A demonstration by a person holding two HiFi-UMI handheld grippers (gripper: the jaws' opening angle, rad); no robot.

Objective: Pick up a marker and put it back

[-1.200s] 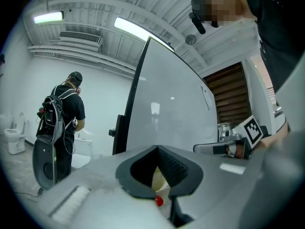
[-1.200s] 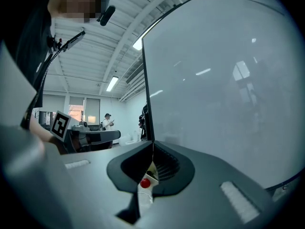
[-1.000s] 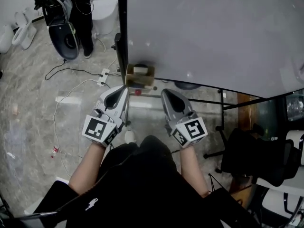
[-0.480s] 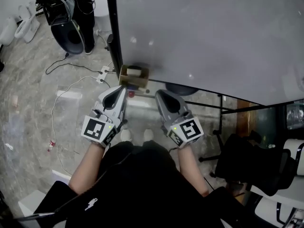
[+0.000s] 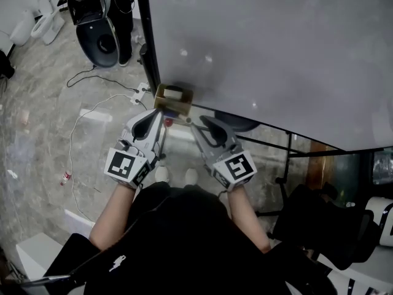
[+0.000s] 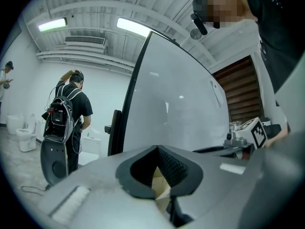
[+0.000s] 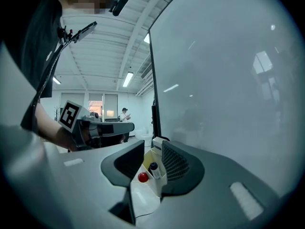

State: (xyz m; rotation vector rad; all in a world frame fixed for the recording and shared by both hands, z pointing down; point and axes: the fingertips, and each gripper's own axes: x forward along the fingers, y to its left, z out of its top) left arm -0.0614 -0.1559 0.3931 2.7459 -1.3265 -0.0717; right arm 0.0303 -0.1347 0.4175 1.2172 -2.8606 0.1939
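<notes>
Under the glossy whiteboard's corner hangs a small open cardboard box with a pale front wall. It holds a red marker with a round cap, and a black marker just beside it. The right gripper is smooth grey plastic with ribbed black pads. Its jaws are opening and grip nothing; the red marker sits just ahead of the tips, touching neither pad. The left gripper is clenched tip to tip, empty.
</notes>
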